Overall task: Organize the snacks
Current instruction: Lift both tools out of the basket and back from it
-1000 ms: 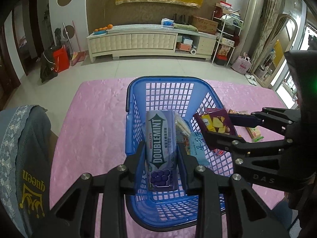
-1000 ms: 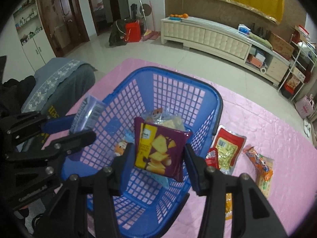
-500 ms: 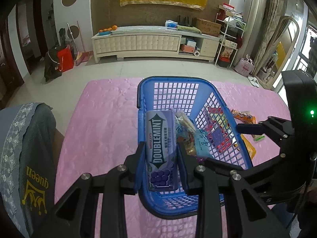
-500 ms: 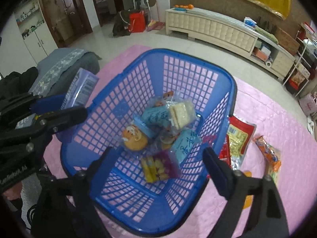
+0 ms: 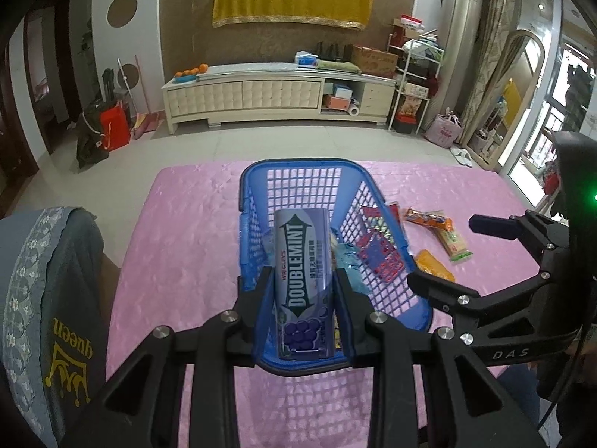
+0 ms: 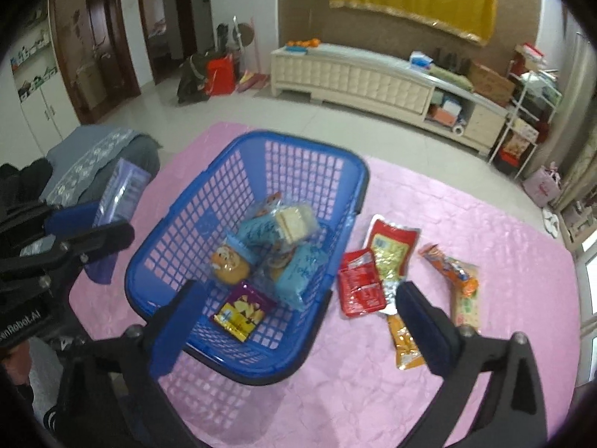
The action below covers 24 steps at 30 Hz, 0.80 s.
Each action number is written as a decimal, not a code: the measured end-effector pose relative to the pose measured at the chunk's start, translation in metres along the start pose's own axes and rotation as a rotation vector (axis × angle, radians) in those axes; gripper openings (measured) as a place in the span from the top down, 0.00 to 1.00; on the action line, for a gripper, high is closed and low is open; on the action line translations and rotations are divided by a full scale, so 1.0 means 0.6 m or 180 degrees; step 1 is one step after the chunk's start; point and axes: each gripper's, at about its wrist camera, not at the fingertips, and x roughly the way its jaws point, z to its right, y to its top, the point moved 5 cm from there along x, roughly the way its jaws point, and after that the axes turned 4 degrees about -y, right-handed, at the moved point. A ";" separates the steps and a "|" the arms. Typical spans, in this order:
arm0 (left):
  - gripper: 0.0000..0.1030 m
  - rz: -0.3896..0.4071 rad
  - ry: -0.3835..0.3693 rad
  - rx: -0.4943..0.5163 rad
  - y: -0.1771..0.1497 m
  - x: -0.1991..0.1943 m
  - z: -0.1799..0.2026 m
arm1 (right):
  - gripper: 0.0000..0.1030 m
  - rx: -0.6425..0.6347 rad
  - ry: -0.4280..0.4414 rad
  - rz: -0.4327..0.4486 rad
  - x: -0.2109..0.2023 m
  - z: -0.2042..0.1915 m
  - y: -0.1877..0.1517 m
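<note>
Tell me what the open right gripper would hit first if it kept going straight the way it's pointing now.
Probably the blue basket's near-right wall, with the right gripper centred on it; depth is unclear.

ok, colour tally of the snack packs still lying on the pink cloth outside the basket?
Red: 2, the large red pouch and the small red packet
Plain orange: 1, the orange packet
Orange and green: 1, the long orange-and-green pack, though it may be two packs overlapping
Total: 4
</note>
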 end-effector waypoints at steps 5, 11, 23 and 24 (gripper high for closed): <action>0.72 -0.0032 -0.0069 0.0051 0.003 0.011 0.012 | 0.00 0.0151 -0.0104 0.0090 -0.010 0.022 0.002; 0.72 -0.0117 -0.0146 0.0106 0.005 0.042 0.030 | 0.00 0.0298 -0.0133 0.0134 -0.007 0.047 -0.005; 0.72 -0.0431 -0.0331 0.0061 -0.009 0.129 0.060 | 0.00 0.0496 -0.0217 0.0072 0.031 0.101 -0.037; 0.72 -0.0454 -0.0345 0.0053 -0.012 0.135 0.062 | 0.00 0.0532 -0.0230 0.0064 0.034 0.108 -0.040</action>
